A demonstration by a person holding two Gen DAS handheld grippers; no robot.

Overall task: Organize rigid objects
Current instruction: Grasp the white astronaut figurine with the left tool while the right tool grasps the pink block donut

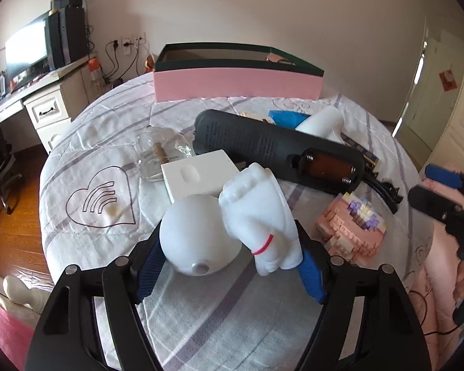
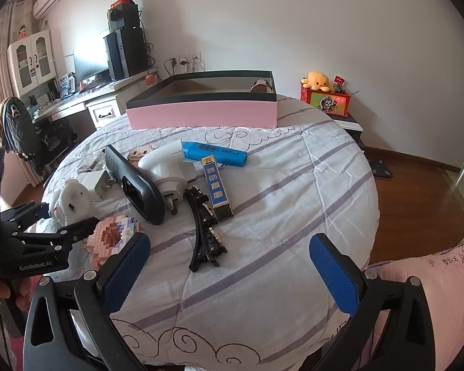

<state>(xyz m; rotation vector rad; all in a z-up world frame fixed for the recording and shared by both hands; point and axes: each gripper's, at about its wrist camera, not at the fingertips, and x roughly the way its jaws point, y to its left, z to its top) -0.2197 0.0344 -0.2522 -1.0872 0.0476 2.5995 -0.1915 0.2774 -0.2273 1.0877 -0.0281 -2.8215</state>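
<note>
- Left tongs (image 1: pixel 229 266) straddle the white plastic rabbit figure (image 1: pixel 232 225) lying on the bed (image 1: pixel 201 324). Blue pads sit at its flanks; I can't tell whether they're pressing yet, so grip unconfirmed.
- Right tongs (image 2: pixel 229 278) are spread wide with nothing between them, hovering over bare quilt.
- Target looks like the pink cardboard box with dark green rim (image 2: pixel 201 113) at the far side of the bed. It's open, with one small item already in a corner.
- Risk: the rabbit is smooth and rounded, head on one side and body on the other. Uneven pad contact could make it twist or squirt out on lift.
- Risk: the white square charger block (image 1: pixel 201 177) sits just behind the rabbit, maybe touching it. The pink brick-built toy (image 1: pixel 349 232) is near the right pad. A sloppy close could drag either one.
- Risk: the soft quilt gives under pressure, so pushing down may bury the pads in fabric and pinch cloth.
- Clutter between rabbit and box: long black device (image 1: pixel 278 148), blue marker (image 2: pixel 215 153), black hair clip (image 2: pixel 205 232). Carry high.
- Room: bedroom with striped white quilt, desk with monitor on the left, wood floor, plain white wall.
</note>
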